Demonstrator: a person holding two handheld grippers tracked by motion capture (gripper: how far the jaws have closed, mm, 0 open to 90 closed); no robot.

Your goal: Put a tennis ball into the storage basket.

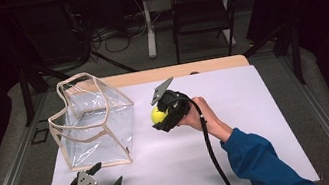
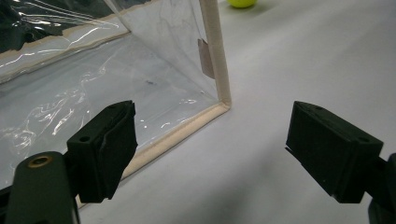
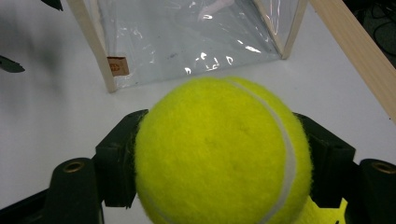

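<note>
High view: right gripper [image 1: 160, 115] up over the middle of the desk [image 1: 259, 122], jaws pinching a yellow tennis ball [image 1: 158, 115], ball lifted clear of the white top, w/ the black cable trailing back along the blue sleeve [image 1: 260, 162]. Clear plastic bag [image 1: 94, 122] w/ beige trim stands upright just left of the ball, mouth open at the top, near but not touching the gripper. Left gripper [image 1: 106, 175] low at the front-left edge of the desk, just in front of the bag's near bottom corner, jaws spread wide, nothing between them. Folding chair [image 1: 201, 7] and a desk leg on the floor beyond, in the dark. Left gripper view: both black jaws far apart, white desk top [image 2: 280, 70] between them; bag [image 2: 154, 70] right ahead on the left side, its trimmed corner post [image 2: 215, 51] standing upright, left jaw just beside the bottom seam, can't tell if touching. Ball [image 2: 242, 2] peeks in at the top edge, well apart. Right gripper view: ball [image 3: 219, 154] big in front, clamped left and right by the jaws, white seam curving down its right side; bag [image 3: 196, 37] beyond it, small tan label [image 3: 117, 66] on its near corner, wooden desk edge [image 3: 355, 46] running along the right.
</note>
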